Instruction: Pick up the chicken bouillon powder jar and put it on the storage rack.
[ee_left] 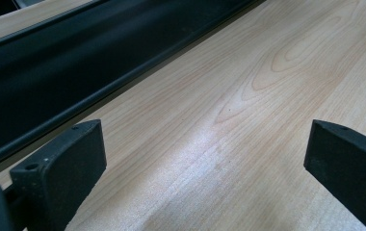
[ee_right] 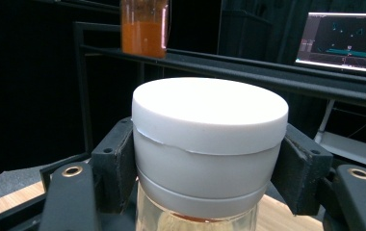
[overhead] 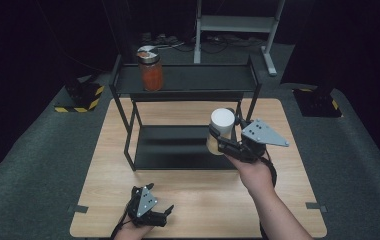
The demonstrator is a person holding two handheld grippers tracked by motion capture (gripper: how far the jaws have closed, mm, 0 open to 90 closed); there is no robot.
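Your right gripper clamps white-lidded jar just under smooth matte lid, keeping clear glass body upright, off wooden table, in front of black metal rack. Orange-filled jar up-left of it on top shelf, probable target spot. Left gripper rests open, empty, low on table.

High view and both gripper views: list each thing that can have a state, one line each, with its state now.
White-lidded jar: lid on, upright, held off the table.
Right gripper: jaws shut on the jar's lid.
Left gripper: jaws open, nothing between them.
Orange-filled jar: lid on, upright on the top shelf.
Shelf rack: lower shelf bare.
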